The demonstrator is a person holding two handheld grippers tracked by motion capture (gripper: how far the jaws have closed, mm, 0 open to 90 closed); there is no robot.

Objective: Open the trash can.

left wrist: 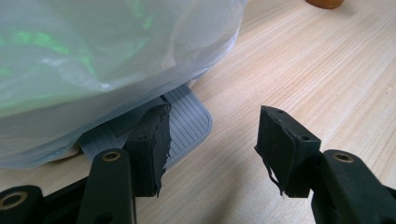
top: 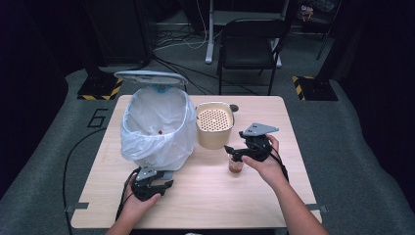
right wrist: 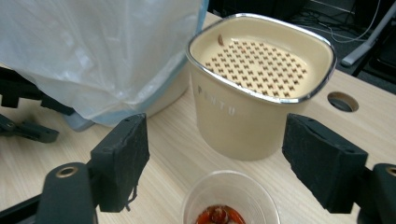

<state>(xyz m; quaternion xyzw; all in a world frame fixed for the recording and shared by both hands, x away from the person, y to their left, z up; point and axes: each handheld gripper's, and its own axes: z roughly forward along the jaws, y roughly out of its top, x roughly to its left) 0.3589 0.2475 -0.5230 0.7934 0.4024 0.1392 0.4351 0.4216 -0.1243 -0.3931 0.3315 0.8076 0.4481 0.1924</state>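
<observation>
A clear plastic cup (top: 236, 166) with reddish-brown scraps in its bottom stands on the wooden table (top: 205, 200). My right gripper (top: 236, 154) hovers just over it. In the right gripper view the cup (right wrist: 229, 200) sits low between the spread jaws of my right gripper (right wrist: 219, 154), which is open; the pads touch nothing. A cream container (right wrist: 243, 121) with a perforated insert stands right behind the cup. My left gripper (left wrist: 212, 140) is open at the foot of the bag-lined bin (left wrist: 93, 56), its left jaw over the bin's ribbed grey pedal (left wrist: 189, 123).
The bin (top: 156, 127) with its white liner has its lid (top: 149, 76) raised at the back, and a small red bit lies inside. The cream container (top: 214, 134) stands close to the bin's right side. A cable hole (right wrist: 342, 101) lies behind it. A chair (top: 249, 44) stands beyond the table.
</observation>
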